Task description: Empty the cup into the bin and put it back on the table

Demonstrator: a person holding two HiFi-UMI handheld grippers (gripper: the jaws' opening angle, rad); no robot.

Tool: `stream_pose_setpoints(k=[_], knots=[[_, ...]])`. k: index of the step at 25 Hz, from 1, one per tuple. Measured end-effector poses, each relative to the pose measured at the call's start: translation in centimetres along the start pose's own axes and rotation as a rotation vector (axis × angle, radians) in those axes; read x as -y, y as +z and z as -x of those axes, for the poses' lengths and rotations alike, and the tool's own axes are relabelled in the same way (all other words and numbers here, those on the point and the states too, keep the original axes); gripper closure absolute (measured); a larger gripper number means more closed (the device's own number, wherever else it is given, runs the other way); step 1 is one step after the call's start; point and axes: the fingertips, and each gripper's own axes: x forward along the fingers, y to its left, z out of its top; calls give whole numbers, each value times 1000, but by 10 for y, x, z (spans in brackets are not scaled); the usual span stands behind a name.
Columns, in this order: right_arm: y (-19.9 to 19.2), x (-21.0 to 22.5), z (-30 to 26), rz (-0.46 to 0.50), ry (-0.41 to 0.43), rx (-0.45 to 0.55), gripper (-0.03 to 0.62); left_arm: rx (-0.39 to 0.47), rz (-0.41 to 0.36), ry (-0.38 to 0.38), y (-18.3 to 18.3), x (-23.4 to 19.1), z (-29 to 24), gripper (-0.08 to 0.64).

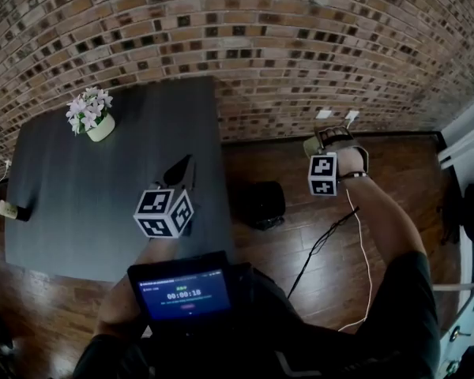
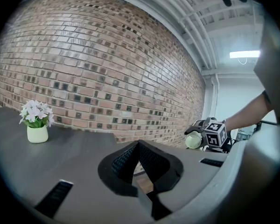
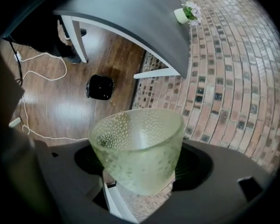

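Observation:
My right gripper point(image 1: 322, 142) is shut on a pale green dimpled glass cup point(image 3: 137, 148), held in the air over the wooden floor near the brick wall. The cup is tilted, its mouth turned to the left in the right gripper view, and it looks empty inside. The black bin point(image 1: 261, 204) stands on the floor beside the table's right edge, below and left of the cup; it shows again in the right gripper view point(image 3: 100, 87). My left gripper point(image 1: 182, 168) hovers over the dark grey table point(image 1: 79, 204), its jaws shut on nothing. In the left gripper view the cup point(image 2: 193, 140) shows at the far right.
A white pot of flowers point(image 1: 95, 117) stands at the table's far left corner. A small object point(image 1: 12, 210) lies at the table's left edge. White and black cables point(image 1: 362, 259) trail across the floor on the right. White furniture point(image 1: 466, 148) stands at the right edge.

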Motion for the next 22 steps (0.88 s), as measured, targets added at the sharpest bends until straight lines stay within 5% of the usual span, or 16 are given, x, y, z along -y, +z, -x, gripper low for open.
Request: stream_pose_setpoints(k=[3, 13, 22], knots=[[-2, -2, -2, -9, 10, 0, 192, -4, 5, -3, -1, -1, 2, 568], [-7, -3, 3, -287, 36, 54, 192, 16, -12, 12, 10, -10, 13, 568], [8, 6, 29, -937, 104, 290, 192, 63, -50, 37, 29, -27, 45, 568]])
